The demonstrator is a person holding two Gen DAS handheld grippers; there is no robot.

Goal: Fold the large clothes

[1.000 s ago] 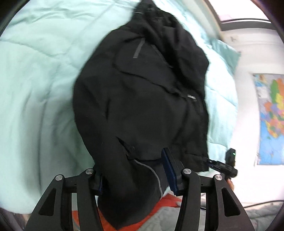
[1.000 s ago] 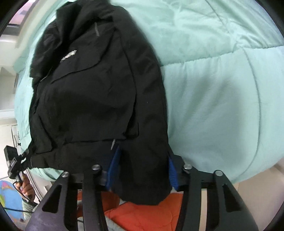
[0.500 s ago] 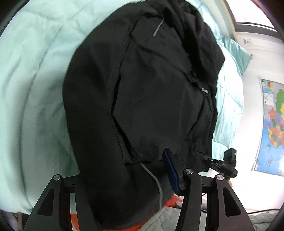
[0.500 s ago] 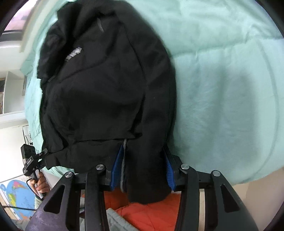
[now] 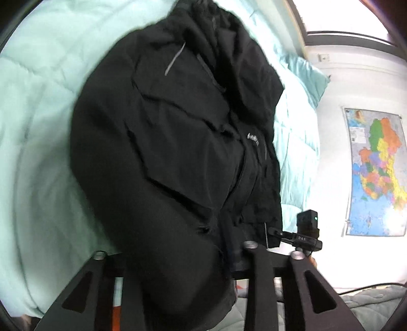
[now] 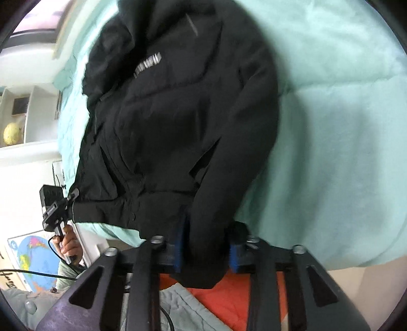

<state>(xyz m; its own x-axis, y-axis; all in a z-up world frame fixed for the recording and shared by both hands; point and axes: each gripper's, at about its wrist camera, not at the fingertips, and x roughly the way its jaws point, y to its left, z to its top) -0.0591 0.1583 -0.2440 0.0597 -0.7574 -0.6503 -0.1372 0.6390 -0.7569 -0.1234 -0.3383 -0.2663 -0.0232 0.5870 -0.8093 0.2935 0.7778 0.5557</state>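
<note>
Lying lengthwise, my black jacket (image 5: 178,152) points hood-away on the bed (image 6: 343,127); both jaws closing on sleeves at the near edge, open quilt alongside.

Daylight glare from window (image 5: 351,23), wall washed out; motion blur throughout; fisheye edges bowed, vignetted.

You stood at a bed spread with a mint-green quilted comforter (image 5: 38,157). A colourful wall map (image 5: 376,173) hung on the white wall (image 5: 330,152), under a bright window (image 5: 343,17). On the other side, a white shelf (image 6: 28,114) held a yellowish ball (image 6: 11,133).
</note>
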